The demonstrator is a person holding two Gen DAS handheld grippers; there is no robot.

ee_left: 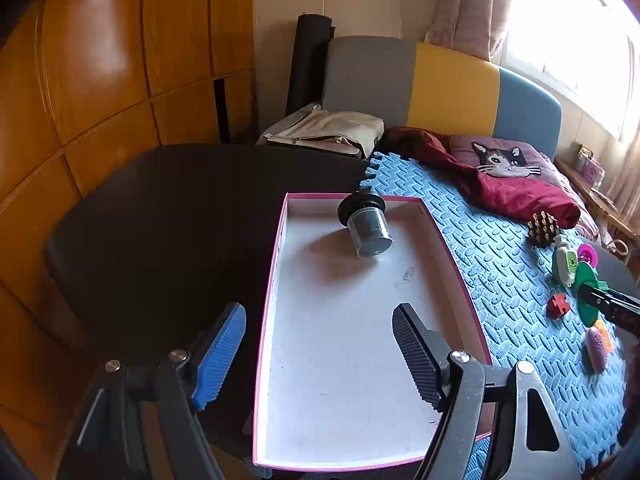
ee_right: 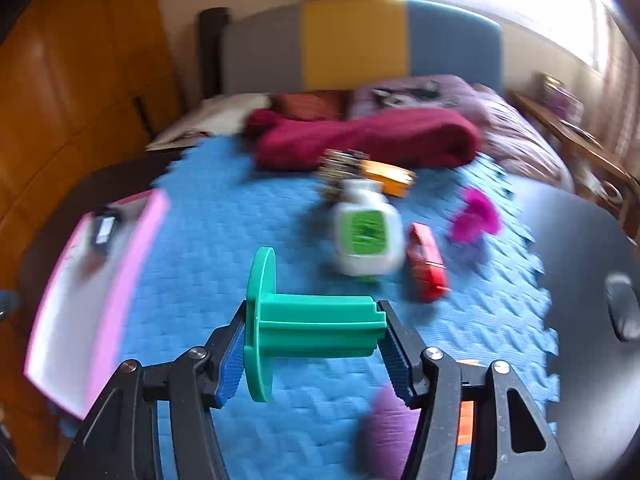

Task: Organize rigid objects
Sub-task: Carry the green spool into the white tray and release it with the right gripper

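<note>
Right hand-held gripper (ee_right: 316, 354) was clamped end-to-end on the green spool (ee_right: 312, 330), long axis crosswise between its pads above the blue mat (ee_right: 200, 240), with the pink-rimmed box (ee_right: 120, 280) to its left, nearer the empty, spread-jawed left hand-held gripper (ee_left: 320, 356).

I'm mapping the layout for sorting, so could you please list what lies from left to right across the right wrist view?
Pink-rimmed white cardboard tray → green plastic spool with round flange, clamped in the right tool → white bottle with green label → red plastic block → magenta plastic piece.
</note>
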